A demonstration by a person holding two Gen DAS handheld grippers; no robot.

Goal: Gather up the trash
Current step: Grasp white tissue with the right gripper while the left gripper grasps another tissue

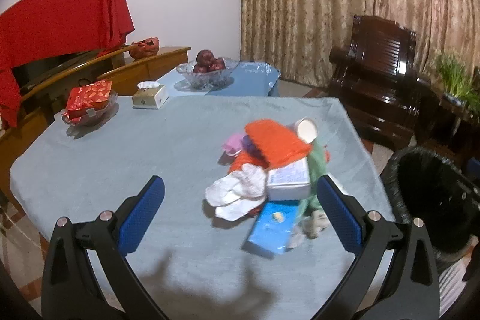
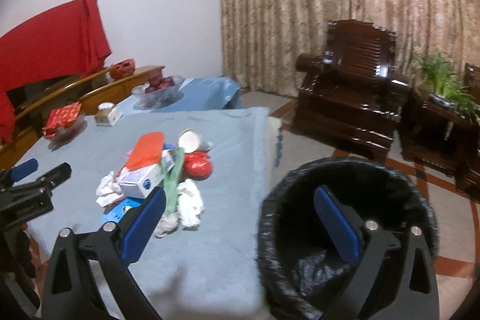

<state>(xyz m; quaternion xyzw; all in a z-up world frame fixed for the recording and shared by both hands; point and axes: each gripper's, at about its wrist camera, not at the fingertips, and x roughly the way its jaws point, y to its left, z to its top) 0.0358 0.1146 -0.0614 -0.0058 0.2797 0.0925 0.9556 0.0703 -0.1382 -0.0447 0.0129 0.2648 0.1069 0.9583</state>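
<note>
A pile of trash lies on the grey-blue tablecloth [image 1: 120, 158]: an orange packet [image 1: 276, 140], a white box [image 1: 289, 180], white crumpled paper [image 1: 237, 194], a flat blue packet [image 1: 271, 227], a paper cup [image 1: 306, 129] and a green strip [image 1: 315, 179]. My left gripper [image 1: 240, 206] is open and empty, just short of the pile. My right gripper [image 2: 240, 212] is open and empty, at the table's right edge, its right finger over the black-lined bin [image 2: 345, 200]. The pile also shows in the right wrist view, with the white box [image 2: 141, 179] and a red round pack [image 2: 198, 165].
A tissue box [image 1: 150, 96], a dish with a red packet [image 1: 88, 104] and a glass fruit bowl [image 1: 207, 71] stand at the far side. A dark wooden armchair [image 2: 351, 89] and a plant [image 2: 441, 80] are beyond the bin. The left gripper's fingers [image 2: 27, 167] show at the left.
</note>
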